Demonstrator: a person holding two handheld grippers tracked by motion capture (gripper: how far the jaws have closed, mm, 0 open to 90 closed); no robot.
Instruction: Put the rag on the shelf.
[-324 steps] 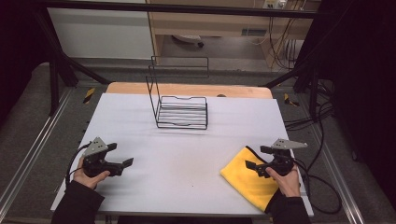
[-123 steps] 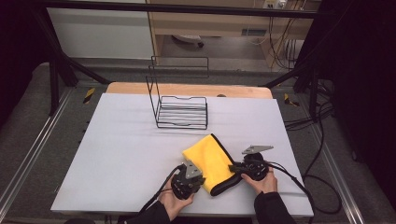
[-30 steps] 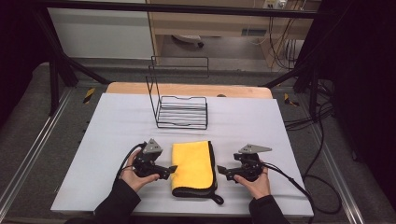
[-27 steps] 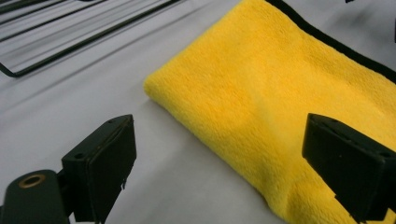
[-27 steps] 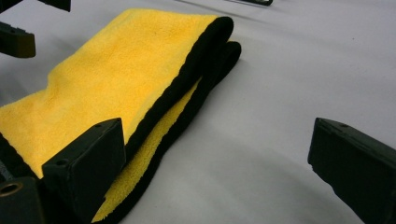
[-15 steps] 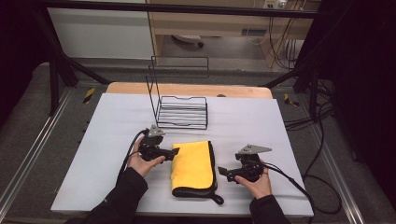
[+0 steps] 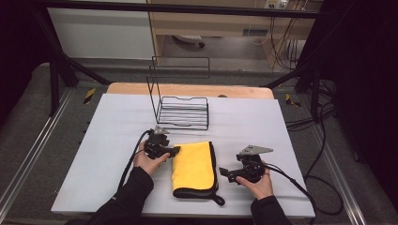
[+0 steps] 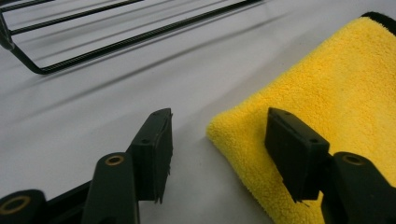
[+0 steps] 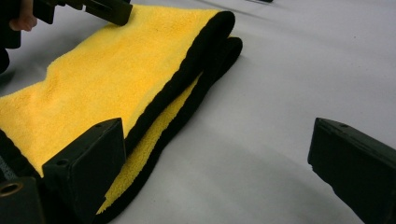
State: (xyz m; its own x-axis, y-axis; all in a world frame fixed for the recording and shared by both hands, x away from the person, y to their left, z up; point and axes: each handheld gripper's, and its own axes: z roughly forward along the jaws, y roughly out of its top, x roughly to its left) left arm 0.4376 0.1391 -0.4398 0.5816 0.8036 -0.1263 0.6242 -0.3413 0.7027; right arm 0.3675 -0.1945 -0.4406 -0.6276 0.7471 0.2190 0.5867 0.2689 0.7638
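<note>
A yellow cloth [image 7: 193,168] with a black hem lies folded on the white table top, between my two grippers. My left gripper [image 7: 174,151] is at the cloth's far left corner. In the left gripper view the left gripper [image 8: 217,149] straddles that corner of the cloth [image 8: 336,93], one jaw on the bare table and one over the cloth. Its jaws have just been closing, but the pads do not press on the cloth. My right gripper [image 7: 225,173] rests to the right of the cloth, open wide [image 9: 219,172], with one jaw beside the cloth's [image 9: 107,74] black folded edge.
A black wire rack [image 7: 180,105] stands just beyond the cloth, and its base wires [image 8: 116,42] run close ahead of the left gripper. The white table top [image 7: 94,140] spreads to the left. Cables trail from both grippers toward the near edge.
My left gripper has moved away from the person and to the right, up to the cloth's far left corner. The right gripper and the cloth have stayed put.
</note>
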